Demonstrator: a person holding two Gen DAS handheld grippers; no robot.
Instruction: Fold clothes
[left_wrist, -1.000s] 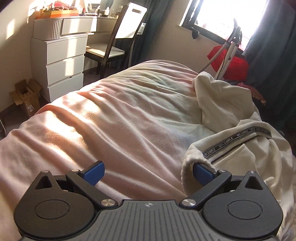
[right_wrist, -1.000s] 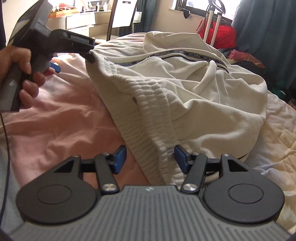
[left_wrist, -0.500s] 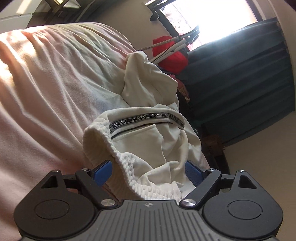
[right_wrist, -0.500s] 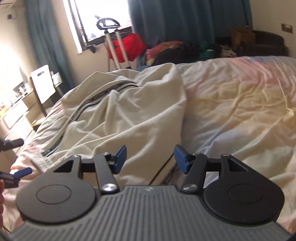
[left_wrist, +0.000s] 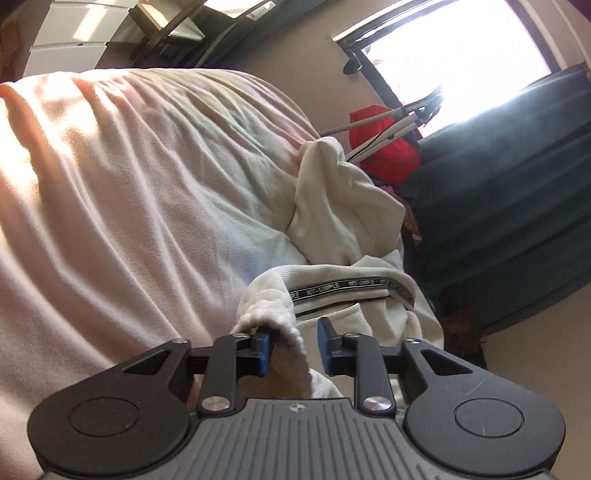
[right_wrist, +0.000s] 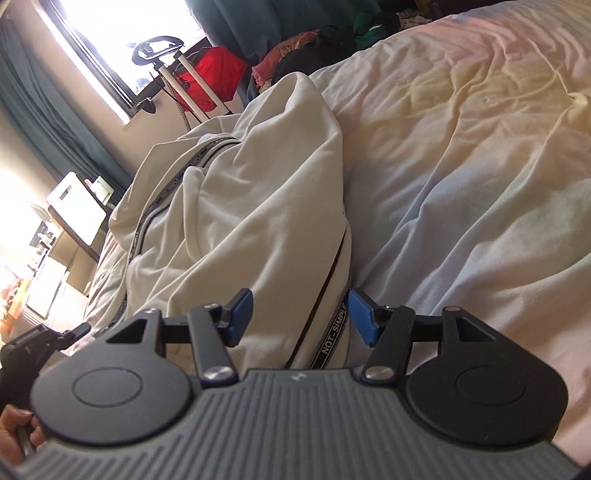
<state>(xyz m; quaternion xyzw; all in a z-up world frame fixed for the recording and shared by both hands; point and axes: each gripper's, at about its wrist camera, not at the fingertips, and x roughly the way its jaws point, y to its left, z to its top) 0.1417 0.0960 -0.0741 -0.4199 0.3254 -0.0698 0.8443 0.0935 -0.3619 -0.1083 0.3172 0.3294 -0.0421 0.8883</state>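
Lying rumpled across the bed (right_wrist: 480, 155), the cream zip-up jacket (right_wrist: 236, 221) sits on the side nearer the window (left_wrist: 450, 55), bunched into soft folds on the pale pink blanket (left_wrist: 129, 184). A black tape printed "NOT-SIMPLE" (left_wrist: 351, 286) runs along its zipper edge and shows in both wrist views.

The left gripper (left_wrist: 294, 347) is at the jacket's ribbed hem (left_wrist: 266, 310). Its blue pads (left_wrist: 264, 349) stand partly apart, with a thick fold of the ribbed cloth draped over the left pad and hanging down into the gap; the right pad looks clear of the fabric, so the jaws are released rather than clamped (though narrowed a good deal).

The right gripper (right_wrist: 301, 317) is low at another edge of the jacket, where the zipper and printed tape pass between its pads. Here the jaws are spread wide and the cloth simply lies between them, ungrasped. At the far left of that view the other tool's black nose and the person's left hand (right_wrist: 14, 432) on its handle are just visible.

Beyond the bed stand a red bag (right_wrist: 210, 74) with a white-handled trolley by the window, dark teal curtains (left_wrist: 517, 203), a white chest of drawers (left_wrist: 74, 33) and a chair (right_wrist: 79, 210).
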